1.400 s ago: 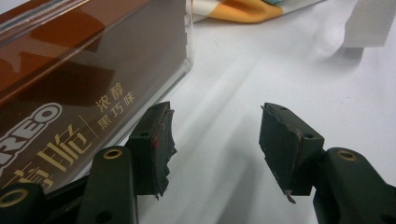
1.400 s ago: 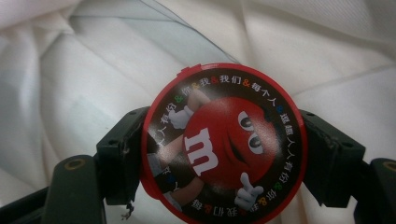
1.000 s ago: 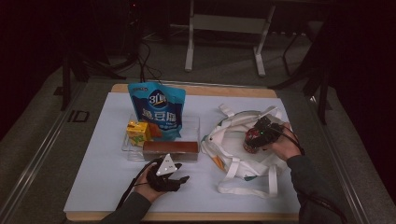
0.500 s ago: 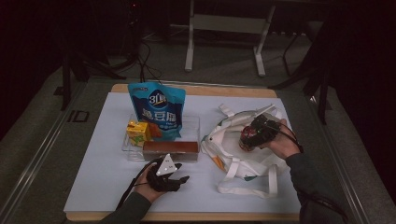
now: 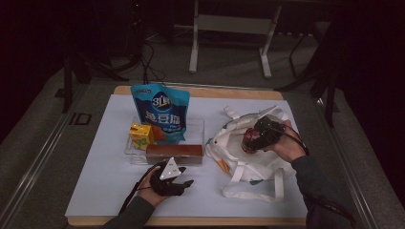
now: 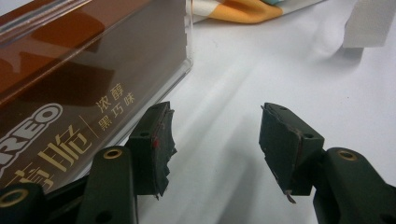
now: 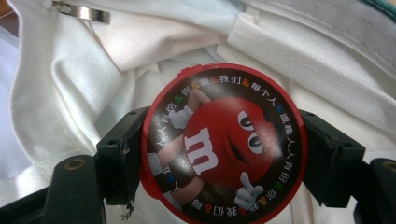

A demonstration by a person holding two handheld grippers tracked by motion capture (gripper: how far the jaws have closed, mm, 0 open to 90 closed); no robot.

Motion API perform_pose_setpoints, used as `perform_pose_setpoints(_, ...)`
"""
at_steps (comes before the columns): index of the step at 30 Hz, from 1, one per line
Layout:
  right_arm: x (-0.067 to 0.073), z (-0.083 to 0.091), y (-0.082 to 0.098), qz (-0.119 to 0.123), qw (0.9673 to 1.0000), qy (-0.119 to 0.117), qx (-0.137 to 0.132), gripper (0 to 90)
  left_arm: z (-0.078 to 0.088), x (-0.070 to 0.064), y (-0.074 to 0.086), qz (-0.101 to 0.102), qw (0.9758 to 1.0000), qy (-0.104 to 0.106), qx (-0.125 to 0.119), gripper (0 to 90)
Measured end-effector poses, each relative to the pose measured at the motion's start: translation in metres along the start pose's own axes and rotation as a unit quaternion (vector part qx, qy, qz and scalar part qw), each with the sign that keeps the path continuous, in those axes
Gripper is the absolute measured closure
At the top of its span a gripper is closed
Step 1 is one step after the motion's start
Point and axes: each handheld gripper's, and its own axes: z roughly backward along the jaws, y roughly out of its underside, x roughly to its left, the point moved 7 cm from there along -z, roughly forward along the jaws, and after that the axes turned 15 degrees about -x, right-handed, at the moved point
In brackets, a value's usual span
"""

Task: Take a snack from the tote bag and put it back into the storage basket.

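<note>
Right claw grips a round red candy tin by its rim, held above the open white tote bag lying toward the right edge of the desk. Judged: tin taken up, not yet inside the bag. Left claw rests open and empty near the front edge, just beside a brown biscuit box. Blue pouch and yellow carton wait mid-desk, unpacked.

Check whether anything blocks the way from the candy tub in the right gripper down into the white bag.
Nothing visible does. The right gripper holds the round red candy tub directly over the white tote bag, with only the bag's own loose cloth beneath it.
</note>
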Motion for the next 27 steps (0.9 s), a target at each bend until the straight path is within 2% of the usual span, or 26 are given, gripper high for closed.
perform_pose_setpoints(13, 0.007, 0.004, -0.007, 0.014, 0.9999, -0.008, -0.005, 25.3, 0.0, 0.0, 0.0, 0.001, 1.0, 0.0, -0.001, 44.4)
perform_pose_setpoints(27, 0.021, 0.012, -0.022, 0.035, 0.9989, -0.028, -0.015, 25.4, 0.0, 0.0, 0.0, 0.002, 1.0, 0.0, -0.001, 44.4)
